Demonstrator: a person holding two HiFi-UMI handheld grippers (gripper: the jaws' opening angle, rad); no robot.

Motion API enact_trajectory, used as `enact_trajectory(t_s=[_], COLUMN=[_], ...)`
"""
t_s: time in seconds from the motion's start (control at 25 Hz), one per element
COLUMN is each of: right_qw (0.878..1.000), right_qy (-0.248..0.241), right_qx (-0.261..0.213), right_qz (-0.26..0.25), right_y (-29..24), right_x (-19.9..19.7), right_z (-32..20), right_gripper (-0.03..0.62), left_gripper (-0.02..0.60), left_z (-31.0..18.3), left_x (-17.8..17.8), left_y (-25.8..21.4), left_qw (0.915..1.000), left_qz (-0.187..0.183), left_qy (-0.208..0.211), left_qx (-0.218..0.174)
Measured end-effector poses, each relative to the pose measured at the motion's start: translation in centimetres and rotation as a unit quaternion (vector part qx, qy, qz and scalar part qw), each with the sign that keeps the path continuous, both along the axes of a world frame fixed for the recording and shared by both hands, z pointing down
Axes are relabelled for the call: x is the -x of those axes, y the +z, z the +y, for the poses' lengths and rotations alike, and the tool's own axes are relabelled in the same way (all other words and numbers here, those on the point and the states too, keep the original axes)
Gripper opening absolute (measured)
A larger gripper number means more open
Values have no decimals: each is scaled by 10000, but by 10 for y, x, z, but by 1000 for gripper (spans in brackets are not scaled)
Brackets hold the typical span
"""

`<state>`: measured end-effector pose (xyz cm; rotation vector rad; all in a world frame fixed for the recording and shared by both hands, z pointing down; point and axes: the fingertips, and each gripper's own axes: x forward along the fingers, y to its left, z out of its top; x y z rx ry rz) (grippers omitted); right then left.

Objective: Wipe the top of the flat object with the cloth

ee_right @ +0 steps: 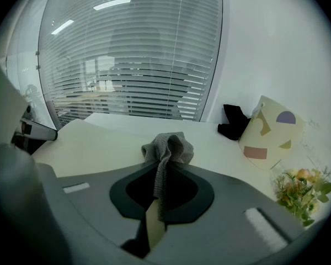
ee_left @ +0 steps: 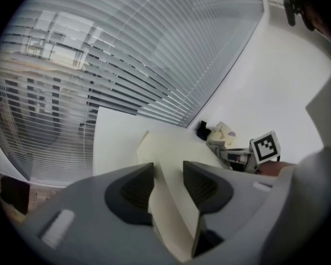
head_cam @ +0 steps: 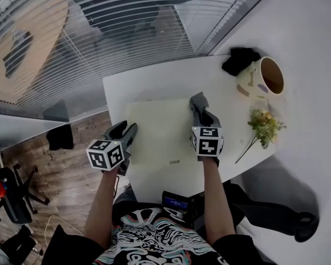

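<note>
Slatted blinds (head_cam: pixel 127 37) behind glass back a white table (head_cam: pixel 154 76); on it lies the board (head_cam: pixel 160 137), flat, cream and matte, with square corners. At its left edge the left gripper (ee_left: pixel 168 175) appears clamped on the rim, jaws wide, steadying it. Further right, the right gripper (ee_right: pixel 164 173) pinches the cloth (ee_right: pixel 168 148), a grey knit bunched soft ahead of its jaws, just over the board's right part. Wiping looks about to start; the next move calls for pressing the bunch flat and sweeping across while the left grip holds firm. Beyond sit a black lump (head_cam: pixel 240 59), a patterned pot (head_cam: pixel 265 76) and flowers (head_cam: pixel 265 127).
</note>
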<state>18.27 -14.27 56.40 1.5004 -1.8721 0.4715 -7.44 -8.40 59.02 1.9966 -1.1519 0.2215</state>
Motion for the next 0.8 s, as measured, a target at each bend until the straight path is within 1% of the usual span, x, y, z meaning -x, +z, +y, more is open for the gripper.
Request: enact_trajectory(t_s=[0.4,0.8], right_qw=[9998,9997], right_qy=[-95,-207], right_qx=[143,127], right_qz=[-41,-61], right_y=[0,2], right_x=[13,25], right_z=[2,2], right_gripper=[14,14], left_gripper=[210,210], left_z=[2,2], left_x=[1,1], left_y=[0,2], left_qw=[9999,9998], left_qz=[104,141], left_qy=[-102,-160], left_qx=[-6,-3])
